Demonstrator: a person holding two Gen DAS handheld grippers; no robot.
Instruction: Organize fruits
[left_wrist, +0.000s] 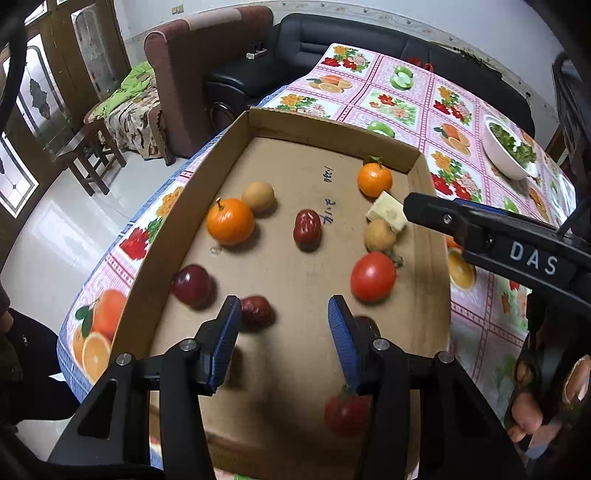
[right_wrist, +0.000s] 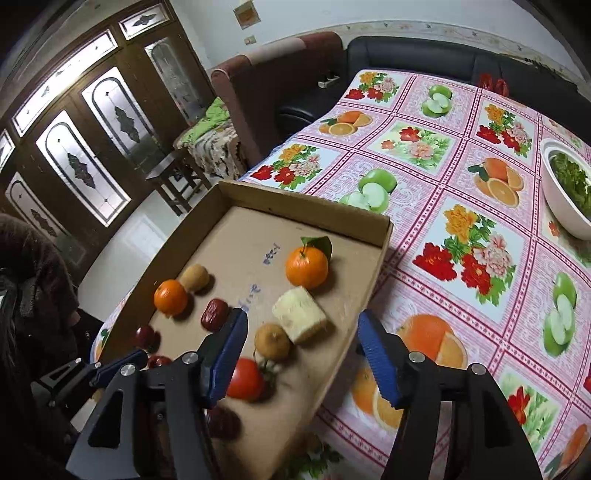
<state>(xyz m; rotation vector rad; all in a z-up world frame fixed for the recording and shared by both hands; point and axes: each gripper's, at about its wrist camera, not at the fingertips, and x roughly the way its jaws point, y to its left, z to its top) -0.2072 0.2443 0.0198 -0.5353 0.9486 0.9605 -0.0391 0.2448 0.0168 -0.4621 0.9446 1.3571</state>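
A shallow cardboard tray (left_wrist: 325, 127) (right_wrist: 306, 201) holds loose fruit: a leafy tangerine (left_wrist: 374, 180) (right_wrist: 306, 266), an orange (left_wrist: 230, 221), a tomato (left_wrist: 373, 277) (right_wrist: 245, 378), two brown fruits, red dates, a dark red plum (left_wrist: 194, 285) and a pale cake piece (left_wrist: 388, 212) (right_wrist: 299, 314). My left gripper (left_wrist: 284, 310) hangs open over the tray's near end, a date (left_wrist: 256, 310) lying just past its left pad, untouched. My right gripper (right_wrist: 303, 325) is open above the tray's right side, over the cake piece and a brown fruit (right_wrist: 272, 341), gripping nothing.
The tray lies on a table with a pink fruit-print cloth (right_wrist: 461, 206). A white bowl of greens (left_wrist: 506, 147) (right_wrist: 565, 192) stands at the far right. A black sofa (left_wrist: 332, 40), a brown armchair and a wooden stool (left_wrist: 92, 158) lie beyond the table's edge.
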